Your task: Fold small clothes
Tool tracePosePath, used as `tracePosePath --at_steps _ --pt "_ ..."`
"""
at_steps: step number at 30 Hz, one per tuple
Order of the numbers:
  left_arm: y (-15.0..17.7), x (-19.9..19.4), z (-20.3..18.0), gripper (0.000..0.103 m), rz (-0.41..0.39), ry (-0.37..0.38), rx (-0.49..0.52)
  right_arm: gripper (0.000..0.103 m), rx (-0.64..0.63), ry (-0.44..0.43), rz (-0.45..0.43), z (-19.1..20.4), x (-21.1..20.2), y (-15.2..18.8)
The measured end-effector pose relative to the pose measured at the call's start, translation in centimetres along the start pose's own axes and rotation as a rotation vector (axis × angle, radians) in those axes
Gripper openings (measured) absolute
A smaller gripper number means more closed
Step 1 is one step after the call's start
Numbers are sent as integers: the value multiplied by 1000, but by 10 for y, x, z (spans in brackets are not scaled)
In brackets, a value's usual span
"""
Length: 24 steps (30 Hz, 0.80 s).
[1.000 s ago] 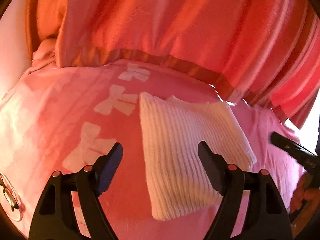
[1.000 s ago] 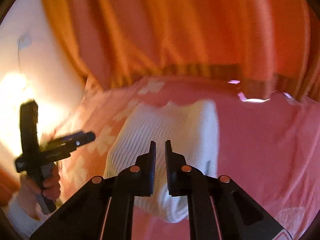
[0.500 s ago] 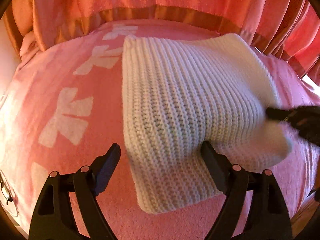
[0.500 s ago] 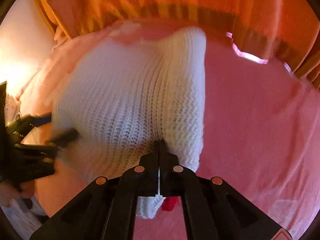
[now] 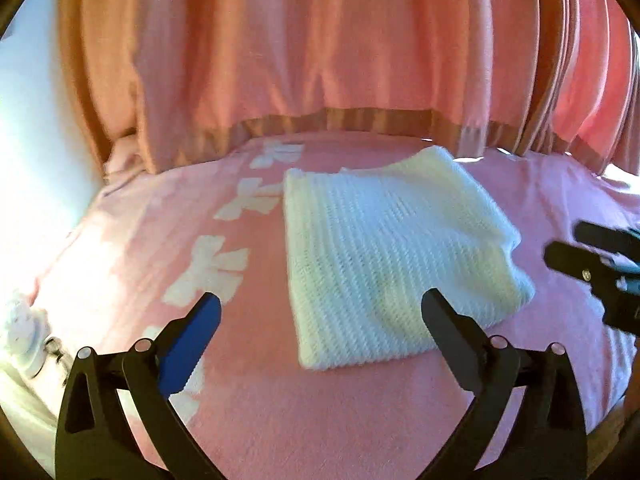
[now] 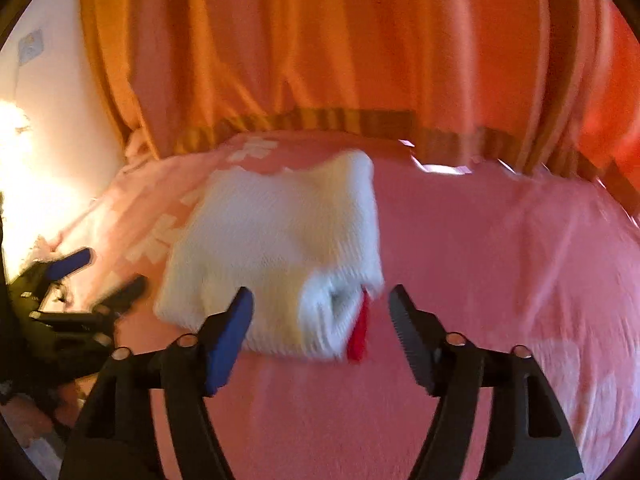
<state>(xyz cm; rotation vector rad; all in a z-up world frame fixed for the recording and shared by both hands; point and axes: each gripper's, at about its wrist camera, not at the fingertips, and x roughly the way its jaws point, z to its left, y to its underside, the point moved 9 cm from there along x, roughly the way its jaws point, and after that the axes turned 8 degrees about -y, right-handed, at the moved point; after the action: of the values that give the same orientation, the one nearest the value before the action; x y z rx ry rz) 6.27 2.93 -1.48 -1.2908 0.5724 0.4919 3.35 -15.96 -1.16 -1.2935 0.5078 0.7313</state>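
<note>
Both tongs are wide open and hold nothing: the left tongs [image 5: 320,320] hang low over the near edge of the white knitted garment [image 5: 392,256], and the right tongs [image 6: 320,316] stand just in front of its thick folded end, where a small red tag [image 6: 359,332] sticks out. This garment lies as a compact folded rectangle on the pink bed cover [image 5: 280,420], beside a row of white bow prints [image 5: 212,276]. I judge that the fold is finished and released, so the next move asks either to press the bundle flat or to take another piece, though no other garment is visible. Behind the bed hangs an orange curtain [image 6: 320,48]
</note>
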Motion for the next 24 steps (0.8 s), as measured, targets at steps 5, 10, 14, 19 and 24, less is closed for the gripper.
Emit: tracePosePath --at_steps 5,10,14,19,24 --pt "30 -5 6 98 2 -46 -51 72 62 17 50 -9 7 44" --pt "40 -5 1 98 -22 -63 -74 73 -10 81 30 -6 3 57" --pt "44 -5 -5 98 -48 -77 -65 75 -12 102 14 -9 0 62" --pt "50 -1 -11 98 -67 -94 -34 76 -2 108 24 -11 4 68" --pt "59 7 -16 98 -34 -84 -41 76 1 110 45 -9 12 75"
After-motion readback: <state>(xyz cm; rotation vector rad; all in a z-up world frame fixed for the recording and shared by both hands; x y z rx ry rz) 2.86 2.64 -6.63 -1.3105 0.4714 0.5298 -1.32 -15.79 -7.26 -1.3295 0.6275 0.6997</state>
